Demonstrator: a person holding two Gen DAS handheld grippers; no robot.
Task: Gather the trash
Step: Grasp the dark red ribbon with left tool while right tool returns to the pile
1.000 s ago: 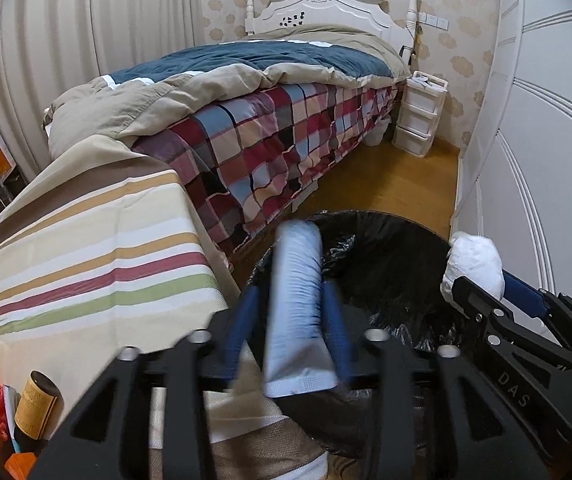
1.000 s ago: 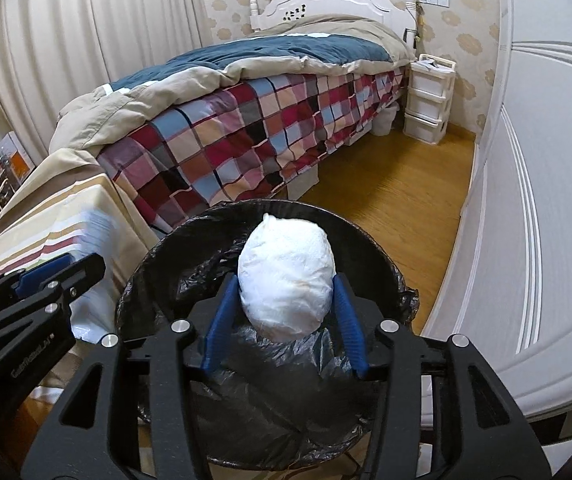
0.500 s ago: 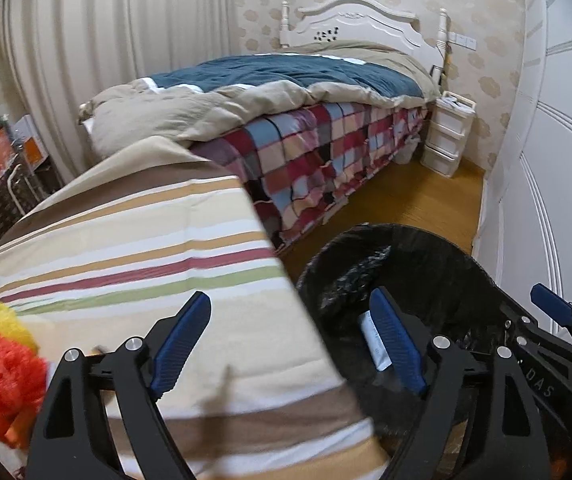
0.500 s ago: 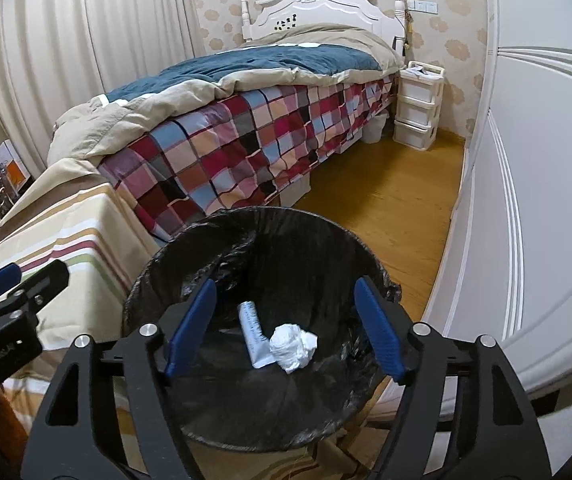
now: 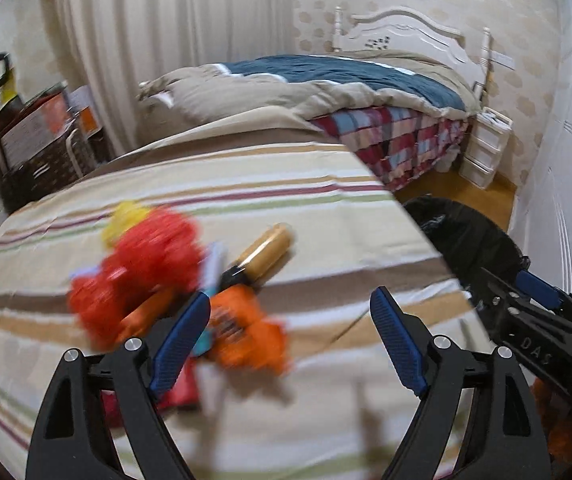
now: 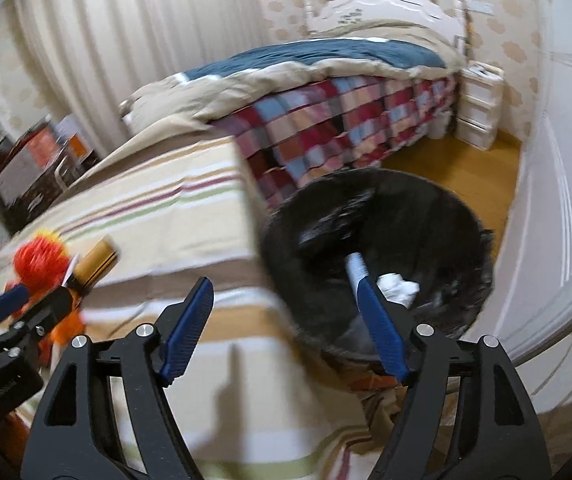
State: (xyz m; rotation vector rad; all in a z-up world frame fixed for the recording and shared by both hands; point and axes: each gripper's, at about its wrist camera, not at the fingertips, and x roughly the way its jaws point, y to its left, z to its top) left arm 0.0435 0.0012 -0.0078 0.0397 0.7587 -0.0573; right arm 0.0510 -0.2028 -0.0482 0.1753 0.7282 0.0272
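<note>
While both tools hang empty with jaws spread wide, the left gripper point(image 5: 289, 344) sits nearer the remaining litter on the striped beige cloth-covered surface point(image 5: 325, 208); the blurred orange crumpled wrapper point(image 5: 246, 332) lies just ahead of its left finger, and the gold cylindrical can with a black end point(image 5: 264, 256) lies further ahead, long axis slanting away to the right; the right gripper point(image 6: 286, 328) points between the cloth edge and the black-lined round trash bin point(image 6: 465, 216), which already holds white scraps, so the left looks better placed for the next pick.
</note>
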